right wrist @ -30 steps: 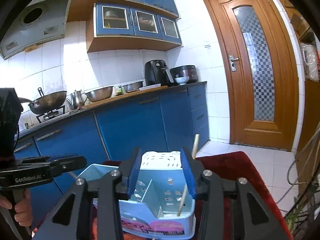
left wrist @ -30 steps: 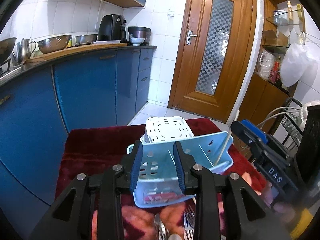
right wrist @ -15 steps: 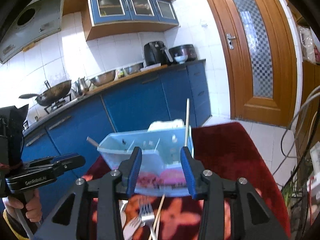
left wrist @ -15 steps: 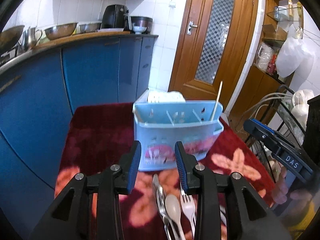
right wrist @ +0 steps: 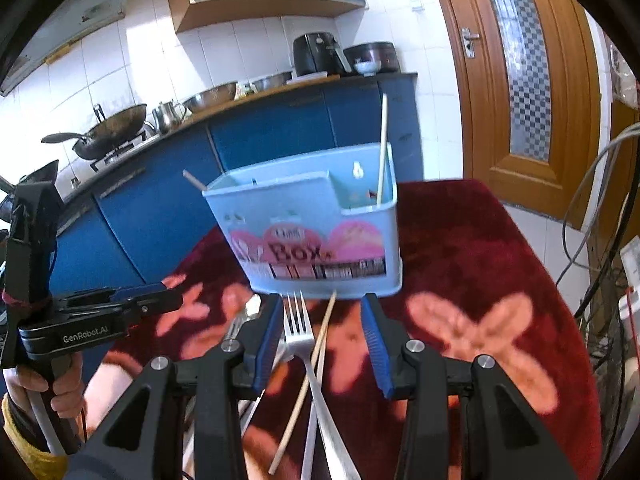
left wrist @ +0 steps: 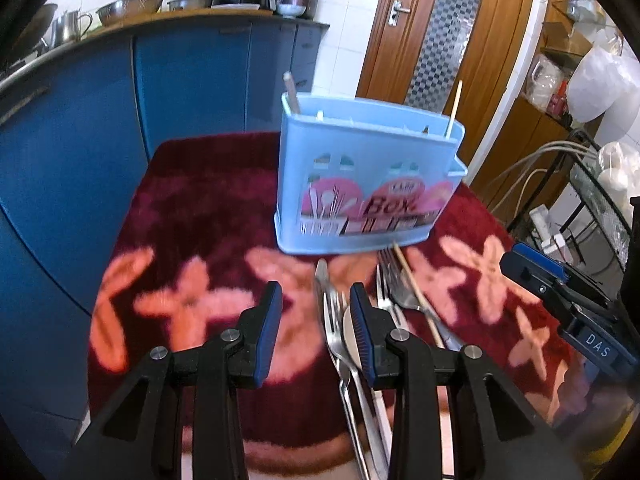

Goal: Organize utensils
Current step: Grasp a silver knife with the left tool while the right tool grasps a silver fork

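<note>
A light blue utensil box [left wrist: 370, 176] stands upright on the red flowered cloth [left wrist: 192, 216], with a chopstick [right wrist: 383, 148] in its end compartment; it also shows in the right wrist view [right wrist: 312, 236]. Forks, a spoon and a chopstick [left wrist: 416, 292] lie in a loose pile in front of it. My left gripper [left wrist: 316, 312] is open and empty above the pile's left edge, a fork [left wrist: 334, 320] by its right finger. My right gripper [right wrist: 322, 324] is open and empty, low over a fork [right wrist: 300, 332] and chopstick [right wrist: 308, 376].
Blue kitchen cabinets [left wrist: 192, 76] run along the left with pots, bowls and an air fryer [right wrist: 316, 54] on the counter. A wooden door [left wrist: 440, 28] is behind the table. Cables and a rack [left wrist: 592, 184] stand at the right. The other gripper shows in each view [left wrist: 568, 300] [right wrist: 100, 316].
Both grippers have pulled back and tilted down from the box. The box now stands farther off, and the pile of utensils has come into view under the fingers.
</note>
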Demonstrator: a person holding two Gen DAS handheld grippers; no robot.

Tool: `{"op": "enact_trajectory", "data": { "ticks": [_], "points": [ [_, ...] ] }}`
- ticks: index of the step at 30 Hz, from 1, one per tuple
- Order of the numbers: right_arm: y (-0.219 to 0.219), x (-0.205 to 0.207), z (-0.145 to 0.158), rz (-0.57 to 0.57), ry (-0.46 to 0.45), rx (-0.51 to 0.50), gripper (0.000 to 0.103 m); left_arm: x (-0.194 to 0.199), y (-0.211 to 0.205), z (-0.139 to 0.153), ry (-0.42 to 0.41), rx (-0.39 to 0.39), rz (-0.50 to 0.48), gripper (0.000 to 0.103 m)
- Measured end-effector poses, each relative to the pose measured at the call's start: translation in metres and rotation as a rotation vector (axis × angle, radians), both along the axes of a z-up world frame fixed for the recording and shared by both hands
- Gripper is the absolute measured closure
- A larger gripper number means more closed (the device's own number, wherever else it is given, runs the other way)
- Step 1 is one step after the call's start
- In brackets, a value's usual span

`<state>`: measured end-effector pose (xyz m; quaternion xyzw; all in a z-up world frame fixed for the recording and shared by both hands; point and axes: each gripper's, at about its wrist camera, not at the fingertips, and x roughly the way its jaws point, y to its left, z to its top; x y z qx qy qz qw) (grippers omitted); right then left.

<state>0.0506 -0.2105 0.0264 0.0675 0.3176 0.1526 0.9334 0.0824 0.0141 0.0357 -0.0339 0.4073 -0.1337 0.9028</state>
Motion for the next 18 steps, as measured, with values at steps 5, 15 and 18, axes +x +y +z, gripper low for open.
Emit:
{"op": "enact_trajectory", "data": {
  "ticks": [5, 15, 18],
  "points": [
    [0.009, 0.001, -0.018, 0.023, 0.055, -0.026, 0.060, 0.000, 0.000, -0.017, 0.036, 0.011, 0.004, 0.068],
    [0.024, 0.004, -0.044, 0.074, 0.133, -0.061, 0.060, 0.001, -0.001, -0.043, 0.098, 0.026, 0.011, 0.068],
    [0.026, 0.007, -0.049, 0.077, 0.151, -0.063, 0.060, 0.002, -0.002, -0.048, 0.114, 0.025, 0.010, 0.068]
  ]
}}
